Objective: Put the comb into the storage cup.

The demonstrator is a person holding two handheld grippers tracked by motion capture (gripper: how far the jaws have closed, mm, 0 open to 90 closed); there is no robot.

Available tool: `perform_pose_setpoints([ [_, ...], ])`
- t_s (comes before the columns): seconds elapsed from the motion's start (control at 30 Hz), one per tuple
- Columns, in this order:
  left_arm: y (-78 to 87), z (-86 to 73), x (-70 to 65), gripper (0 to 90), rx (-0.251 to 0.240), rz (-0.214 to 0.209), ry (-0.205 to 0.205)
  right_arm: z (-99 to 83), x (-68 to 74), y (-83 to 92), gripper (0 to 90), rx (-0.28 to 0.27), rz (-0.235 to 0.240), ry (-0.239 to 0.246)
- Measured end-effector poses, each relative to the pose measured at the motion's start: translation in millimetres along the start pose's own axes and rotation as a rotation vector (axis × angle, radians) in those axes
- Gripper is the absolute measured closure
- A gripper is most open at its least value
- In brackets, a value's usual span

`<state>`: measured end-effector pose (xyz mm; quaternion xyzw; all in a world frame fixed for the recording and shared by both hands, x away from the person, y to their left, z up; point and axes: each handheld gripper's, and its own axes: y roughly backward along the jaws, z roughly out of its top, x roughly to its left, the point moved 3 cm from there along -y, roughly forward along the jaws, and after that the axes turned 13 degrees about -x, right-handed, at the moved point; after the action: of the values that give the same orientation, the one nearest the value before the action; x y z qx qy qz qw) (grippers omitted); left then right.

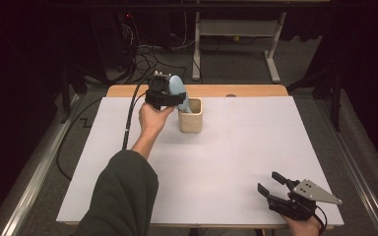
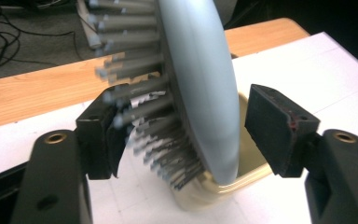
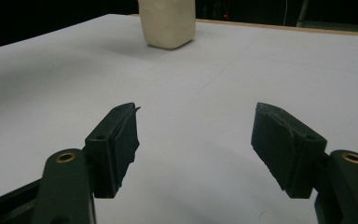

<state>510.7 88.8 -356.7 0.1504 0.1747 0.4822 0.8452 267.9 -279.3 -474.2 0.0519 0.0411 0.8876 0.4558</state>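
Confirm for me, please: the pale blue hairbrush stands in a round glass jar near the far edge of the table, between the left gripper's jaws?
Not quite: the holder is a squarish cream cup, not a round glass jar, as the high view shows. The pale blue hairbrush does stand in it near the far edge, between the jaws of the left gripper.

I see my left gripper [image 1: 170, 88] raised at the far side of the white table [image 1: 236, 162], right at a pale blue hairbrush [image 1: 179, 92] standing in the cream cup [image 1: 190, 119]; my right gripper [image 1: 271, 184] rests near the front right corner, jaws spread, nothing between them.
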Motion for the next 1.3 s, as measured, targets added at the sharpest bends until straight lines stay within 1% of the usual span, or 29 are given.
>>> perform_pose_setpoints([
  [0.1, 1.2, 0.1, 0.6, 28.8, 0.003, 0.000, -0.005, 0.0, 0.2, 0.0, 32.1, 0.001, -0.001, -0.001],
  [0.3, 5.9, 1.3, 1.3, 26.6, -0.004, -0.008, -0.013, 0.0, 0.2, -0.2, 32.2, -0.001, 0.000, 0.000],
  [0.7, 14.9, 0.8, 4.9, 26.3, -0.009, -0.012, -0.021, 0.1, 0.1, -0.2, 32.2, -0.002, -0.001, 0.002],
  [0.87, 20.9, 0.5, 9.1, 26.5, -0.024, -0.011, -0.012, 0.1, 0.2, -0.1, 32.2, -0.002, -0.002, 0.000],
  [1.07, 27.8, -0.2, 11.1, 27.0, -0.029, -0.021, -0.015, 0.1, 0.1, -0.2, 32.2, -0.002, -0.003, 0.002],
  [1.3, 32.6, -4.0, 11.6, 27.7, -0.019, -0.040, -0.021, 0.3, 0.5, -0.1, 32.2, -0.003, -0.003, 0.003],
])
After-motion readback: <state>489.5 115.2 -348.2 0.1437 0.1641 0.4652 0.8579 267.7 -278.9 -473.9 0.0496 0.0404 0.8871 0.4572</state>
